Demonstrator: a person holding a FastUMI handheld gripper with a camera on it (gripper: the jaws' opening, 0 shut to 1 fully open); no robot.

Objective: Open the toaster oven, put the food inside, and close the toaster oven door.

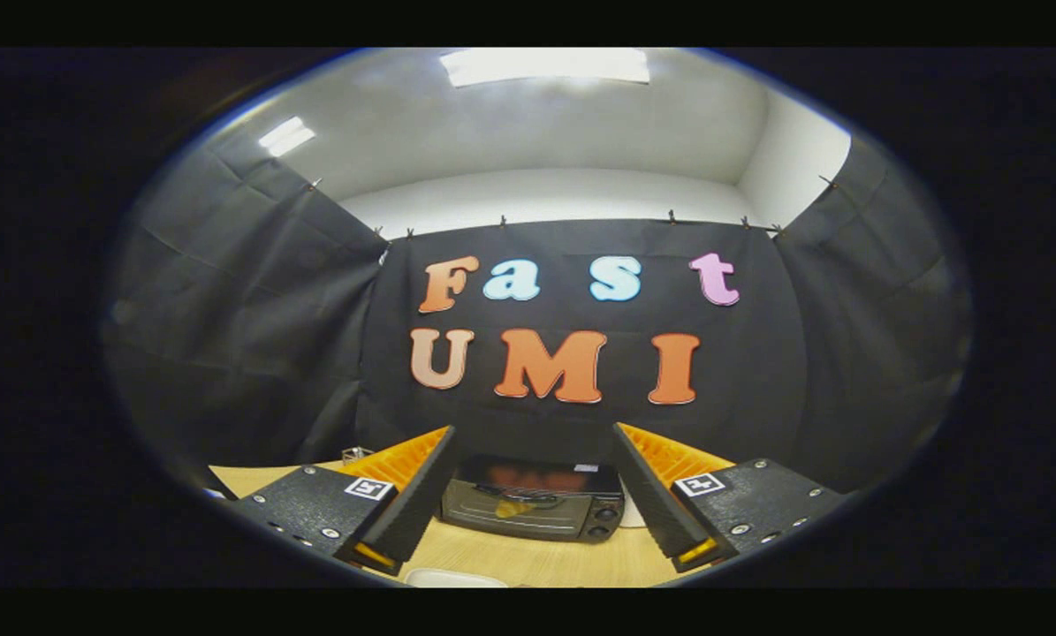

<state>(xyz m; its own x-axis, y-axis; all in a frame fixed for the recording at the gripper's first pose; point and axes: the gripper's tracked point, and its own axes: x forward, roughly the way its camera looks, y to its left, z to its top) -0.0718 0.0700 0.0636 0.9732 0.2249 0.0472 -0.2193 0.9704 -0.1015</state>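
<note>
Facing the toaster oven point(534, 510), door shut

My gripper point(532, 459) has its jaws spread wide, holding nothing; the oven sits on the wooden table point(528, 558) beyond my fingers, seen between them.

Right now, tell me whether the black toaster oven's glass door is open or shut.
Shut. The black toaster oven on the wooden table has its glass door upright and flush, handle across it. The gripper is open, fingers spread, oven beyond them.
</note>
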